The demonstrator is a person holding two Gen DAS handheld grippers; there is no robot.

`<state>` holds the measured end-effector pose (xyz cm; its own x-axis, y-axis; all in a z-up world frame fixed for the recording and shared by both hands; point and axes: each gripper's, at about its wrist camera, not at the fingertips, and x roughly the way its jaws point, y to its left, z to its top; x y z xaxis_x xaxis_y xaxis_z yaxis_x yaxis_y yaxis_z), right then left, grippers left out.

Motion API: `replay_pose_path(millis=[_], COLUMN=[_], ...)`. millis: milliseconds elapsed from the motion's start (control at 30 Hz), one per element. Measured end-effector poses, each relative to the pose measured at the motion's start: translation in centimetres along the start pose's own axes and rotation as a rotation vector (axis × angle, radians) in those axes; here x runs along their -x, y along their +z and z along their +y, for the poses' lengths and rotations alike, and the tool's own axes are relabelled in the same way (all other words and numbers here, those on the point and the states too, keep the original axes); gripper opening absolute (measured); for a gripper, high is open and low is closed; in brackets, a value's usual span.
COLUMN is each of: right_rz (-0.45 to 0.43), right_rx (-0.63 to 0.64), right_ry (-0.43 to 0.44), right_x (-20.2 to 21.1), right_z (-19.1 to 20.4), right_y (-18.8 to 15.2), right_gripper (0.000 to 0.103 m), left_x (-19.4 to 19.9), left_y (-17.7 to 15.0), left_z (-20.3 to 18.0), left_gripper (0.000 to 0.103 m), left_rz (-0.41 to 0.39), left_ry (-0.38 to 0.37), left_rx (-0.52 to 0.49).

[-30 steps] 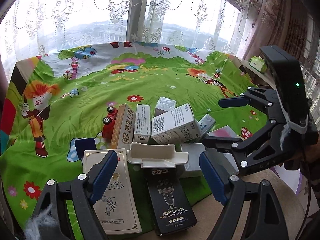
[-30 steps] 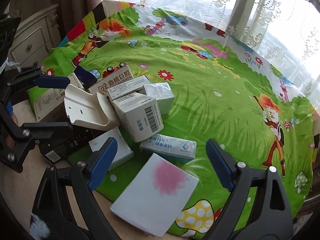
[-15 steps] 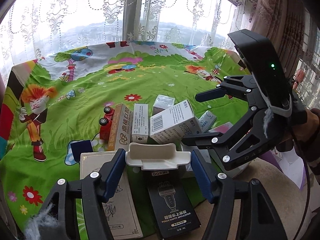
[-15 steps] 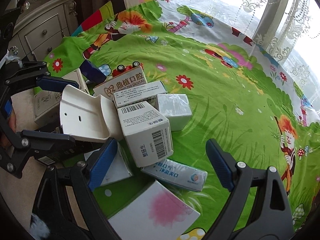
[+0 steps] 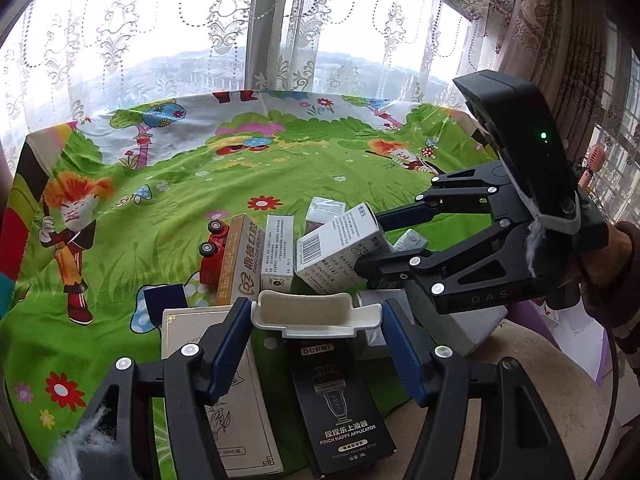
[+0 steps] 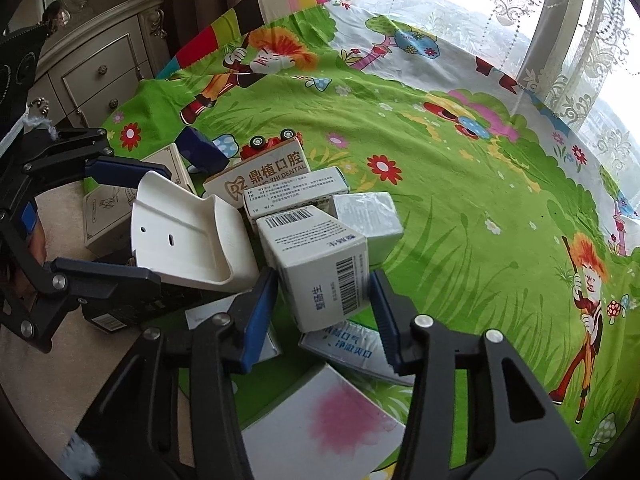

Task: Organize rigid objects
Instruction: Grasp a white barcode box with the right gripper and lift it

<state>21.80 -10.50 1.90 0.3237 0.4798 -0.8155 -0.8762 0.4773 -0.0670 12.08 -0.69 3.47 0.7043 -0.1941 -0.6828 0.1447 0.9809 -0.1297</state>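
The right gripper (image 6: pixel 324 312), jaws just closing, brackets the white carton (image 6: pixel 320 264) lying lengthwise between its fingers mid-pile on the desk; the left gripper (image 5: pixel 316 340) pinches a white tray (image 5: pixel 316 316) nearer left.

A white barcoded carton (image 6: pixel 320 264) tilts atop clustered boxes (image 6: pixel 296 196), beside a white plastic tray (image 6: pixel 188 236).

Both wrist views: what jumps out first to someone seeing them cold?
The loud green cartoon tablecloth fills both views, with a jumble of small boxes at its near edge. There the left tool clamps a white plastic tray by its ends. Just right of it, the right tool, jaws just closing, straddles a white barcoded box.
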Motion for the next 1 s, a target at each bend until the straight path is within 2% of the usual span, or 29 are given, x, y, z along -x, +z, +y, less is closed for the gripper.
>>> replay_pose_path(millis=[167,533,1000], right_rz=[-0.034,-0.094,-0.199], right_rx=[-0.023,-0.056,-0.169], right_ry=[-0.002,-0.013,-0.031], right_x=[0.9,2.8,7.1], right_z=[-0.2,0.2,0.5], right_y=[-0.1,0.0,-1.3], right_gripper=[0.047,0.047,0.047], left_x=[0.4,1.6,4.2], left_y=[0.0,0.3,0.3], left_z=[-0.1,-0.2,-1.2], left_gripper=[0.066,0.066,0.066], left_rz=[-0.016,-0.06,-0.126], left_ry=[-0.005,-0.013,-0.022], left_rx=[0.008,0.031,0.052])
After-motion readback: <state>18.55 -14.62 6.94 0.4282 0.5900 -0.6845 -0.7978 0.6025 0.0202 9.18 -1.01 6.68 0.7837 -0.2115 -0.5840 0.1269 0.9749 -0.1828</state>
